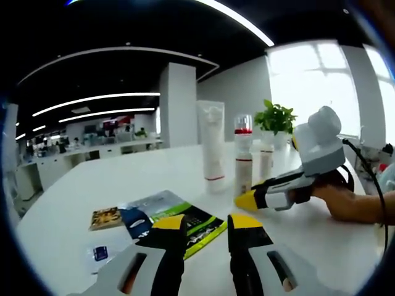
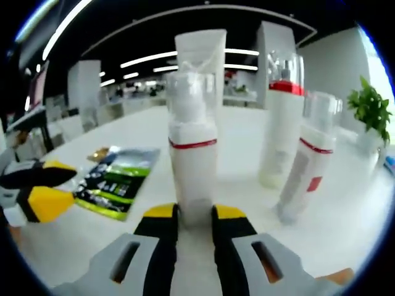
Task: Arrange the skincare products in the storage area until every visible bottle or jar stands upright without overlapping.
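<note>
In the right gripper view a white pump bottle (image 2: 192,161) with a clear cap and a red band stands upright on the white table (image 2: 142,129). My right gripper (image 2: 195,213) is shut on its base, one yellow-tipped jaw on each side. Behind it stands a white tube (image 2: 200,55). To the right are a taller bottle with a red collar (image 2: 282,123) and a smaller clear-capped bottle (image 2: 308,163). The left gripper view has the tube (image 1: 212,145), the bottles (image 1: 243,161) and the right gripper (image 1: 248,200) at their base. My left gripper (image 1: 207,224) is open and holds nothing, above the sachets.
Flat sachets lie on the table: a green-and-black one (image 1: 185,223), a brown one (image 1: 106,217) and a small white one (image 1: 102,253). A potted plant (image 1: 276,118) stands behind the bottles. A hand (image 1: 345,200) holds the right gripper. My left gripper (image 2: 43,188) shows at the left edge.
</note>
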`<state>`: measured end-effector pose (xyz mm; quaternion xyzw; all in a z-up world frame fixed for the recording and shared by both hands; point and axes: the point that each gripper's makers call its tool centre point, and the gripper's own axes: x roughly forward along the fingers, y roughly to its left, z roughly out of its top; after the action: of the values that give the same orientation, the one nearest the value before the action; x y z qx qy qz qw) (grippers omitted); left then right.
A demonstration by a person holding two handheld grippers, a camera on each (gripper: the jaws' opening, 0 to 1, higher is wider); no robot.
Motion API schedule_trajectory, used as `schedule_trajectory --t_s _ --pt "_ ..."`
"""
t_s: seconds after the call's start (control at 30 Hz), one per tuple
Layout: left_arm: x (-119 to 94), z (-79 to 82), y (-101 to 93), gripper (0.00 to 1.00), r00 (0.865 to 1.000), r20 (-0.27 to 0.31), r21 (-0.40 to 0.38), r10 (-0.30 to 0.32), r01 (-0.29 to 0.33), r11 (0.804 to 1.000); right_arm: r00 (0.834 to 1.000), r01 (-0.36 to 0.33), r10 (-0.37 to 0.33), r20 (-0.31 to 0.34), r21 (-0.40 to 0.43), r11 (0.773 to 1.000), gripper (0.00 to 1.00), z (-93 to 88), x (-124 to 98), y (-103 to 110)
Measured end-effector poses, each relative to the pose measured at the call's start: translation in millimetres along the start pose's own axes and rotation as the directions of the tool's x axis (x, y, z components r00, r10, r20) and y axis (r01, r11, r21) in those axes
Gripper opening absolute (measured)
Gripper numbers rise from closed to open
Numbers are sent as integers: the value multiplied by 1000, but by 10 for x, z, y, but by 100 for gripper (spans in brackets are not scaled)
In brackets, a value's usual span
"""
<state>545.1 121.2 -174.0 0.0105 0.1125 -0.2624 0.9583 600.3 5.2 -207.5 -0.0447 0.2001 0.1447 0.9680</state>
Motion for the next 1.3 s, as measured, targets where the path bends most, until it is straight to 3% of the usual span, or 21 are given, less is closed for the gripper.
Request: schedule_trajectory --t_s 0.2,0.3,0.4,0.57,0.63,0.77,0.87,1.17,1.3 --pt "15 2 15 26 1000 -1 -2 1 -1 1000 1000 -9 9 1 5 1000 21 4 18 28" --pt "20 4 24 26 1000 -1 -2 1 -1 1000 999 -38 38 10 -6 999 34 13 30 79" --pt "11 9 27 26 1000 2 -9 1 -1 1000 999 -49 49 21 -8 999 35 31 6 108" --pt "3 20 27 27 1000 8 -15 0 0 1000 994 -88 89 69 -9 996 54 115 -20 162" --pt "1 34 28 33 1000 16 -21 1 -1 1000 990 -95 97 101 -23 995 63 176 -32 171" --pt "8 57 59 54 999 36 -46 21 -19 999 980 -118 121 159 -29 993 75 310 -67 214" --pt "-10 99 102 65 997 67 -73 38 -33 997 976 -127 132 173 -40 991 84 344 -71 230" --pt "-48 205 153 80 990 131 -112 57 -43 993 960 -124 137 246 -67 990 89 523 -188 221" --pt "-87 307 197 87 981 185 -146 60 -33 989 942 -113 130 310 -73 991 92 669 -293 206"
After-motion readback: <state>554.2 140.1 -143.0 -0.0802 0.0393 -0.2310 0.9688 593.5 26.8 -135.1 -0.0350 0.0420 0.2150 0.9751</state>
